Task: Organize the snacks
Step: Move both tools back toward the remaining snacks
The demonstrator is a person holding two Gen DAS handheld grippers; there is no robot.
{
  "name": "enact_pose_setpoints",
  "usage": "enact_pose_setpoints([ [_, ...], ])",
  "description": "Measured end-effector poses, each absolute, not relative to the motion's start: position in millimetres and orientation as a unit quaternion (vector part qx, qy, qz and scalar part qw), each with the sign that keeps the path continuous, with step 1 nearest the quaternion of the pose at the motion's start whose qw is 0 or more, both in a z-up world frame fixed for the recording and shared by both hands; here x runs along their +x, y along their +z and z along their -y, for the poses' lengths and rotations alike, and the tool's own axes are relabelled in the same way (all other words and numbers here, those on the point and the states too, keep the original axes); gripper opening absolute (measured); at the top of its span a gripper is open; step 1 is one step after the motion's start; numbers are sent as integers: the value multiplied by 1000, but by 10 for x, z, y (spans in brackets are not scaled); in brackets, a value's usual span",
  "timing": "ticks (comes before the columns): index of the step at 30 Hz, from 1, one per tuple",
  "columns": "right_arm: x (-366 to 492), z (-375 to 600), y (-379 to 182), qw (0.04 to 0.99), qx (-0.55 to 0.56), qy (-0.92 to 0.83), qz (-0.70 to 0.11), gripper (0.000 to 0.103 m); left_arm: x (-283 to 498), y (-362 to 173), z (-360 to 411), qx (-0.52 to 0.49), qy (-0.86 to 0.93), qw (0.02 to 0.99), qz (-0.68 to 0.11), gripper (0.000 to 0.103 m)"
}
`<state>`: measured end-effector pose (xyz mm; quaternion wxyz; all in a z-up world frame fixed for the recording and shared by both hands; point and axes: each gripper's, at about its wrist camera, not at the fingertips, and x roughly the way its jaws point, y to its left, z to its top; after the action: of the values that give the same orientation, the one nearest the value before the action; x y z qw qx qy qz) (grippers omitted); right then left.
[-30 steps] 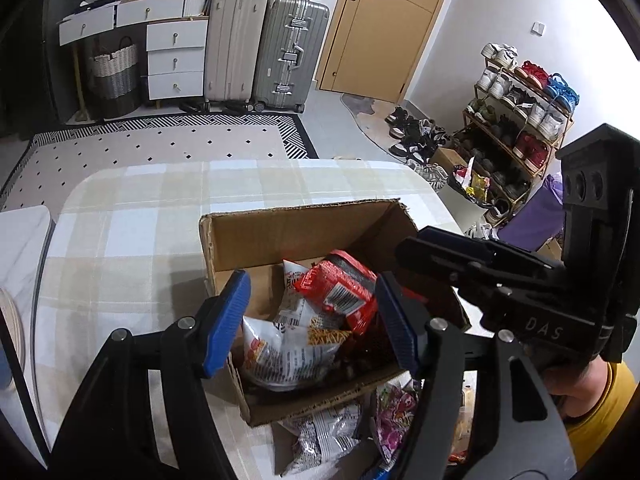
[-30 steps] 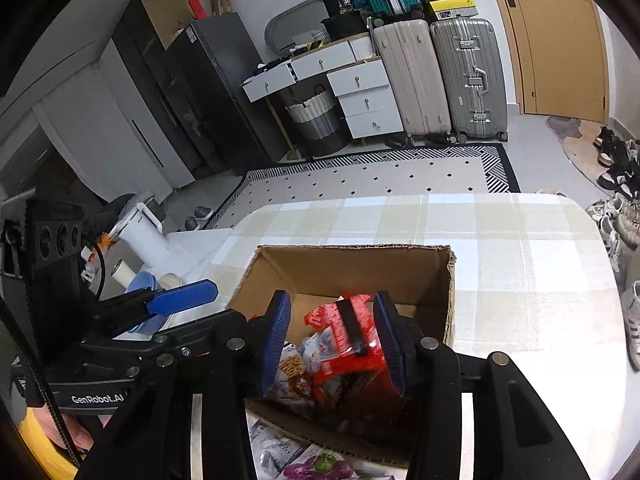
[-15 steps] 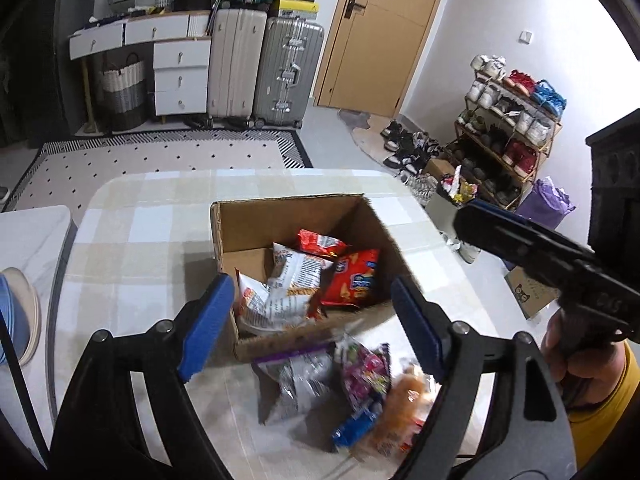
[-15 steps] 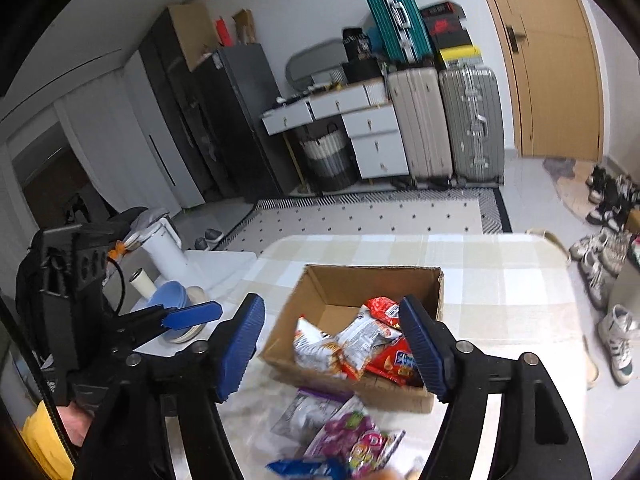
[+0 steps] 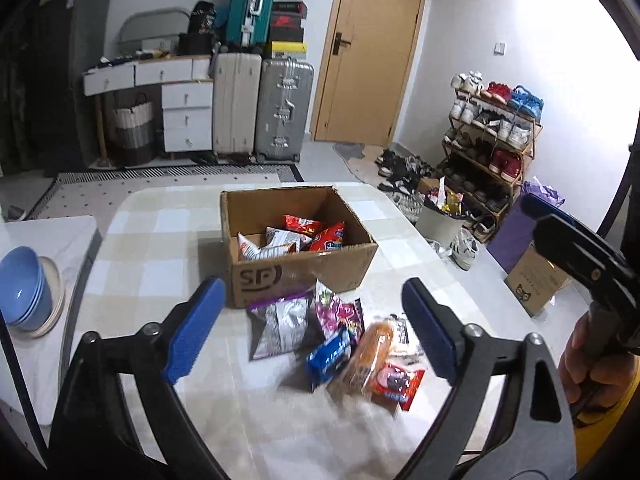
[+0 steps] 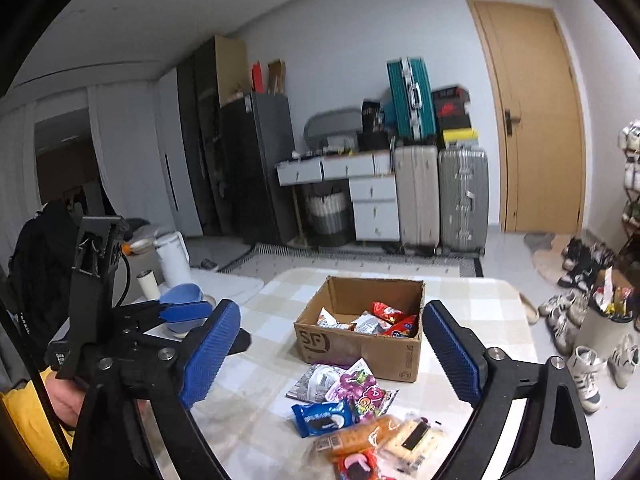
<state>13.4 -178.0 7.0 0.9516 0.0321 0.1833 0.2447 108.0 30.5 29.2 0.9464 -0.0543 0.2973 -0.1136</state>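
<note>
Your left gripper (image 5: 314,330) and right gripper (image 6: 332,356) have just been opening wide, with nothing held. The snacks (image 5: 340,344) lie on the bench (image 5: 160,240) by the box (image 5: 298,256).

Even, soft indoor light fills both views; the wall (image 5: 472,20) at upper right glares white. Fisheye bending curves the door (image 6: 536,120) and blackens the corners. The snack packets (image 5: 360,352) near the surface's near edge are motion-blurred.
</note>
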Motion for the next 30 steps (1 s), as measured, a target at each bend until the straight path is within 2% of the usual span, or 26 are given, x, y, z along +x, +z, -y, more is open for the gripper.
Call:
enact_pose_setpoints([
  [1,65,1808,42,953,35,239,-181,100,980,279,-312,-54,-105,950,-290,103],
  [5,-246,1981,-134,954,82,227,-177,102,517,237,-347,-54,-63,962,-259,102],
  [11,-393,2155,-513,952,99,212,-198,102,155,74,-313,-36,-43,963,-264,103],
  [17,-347,2241,-929,941,120,194,-252,102,243,-272,-289,-37,-43,952,-300,102],
  [30,-175,2155,-1162,933,115,202,-274,102,917,-942,-288,-48,-54,933,-353,102],
])
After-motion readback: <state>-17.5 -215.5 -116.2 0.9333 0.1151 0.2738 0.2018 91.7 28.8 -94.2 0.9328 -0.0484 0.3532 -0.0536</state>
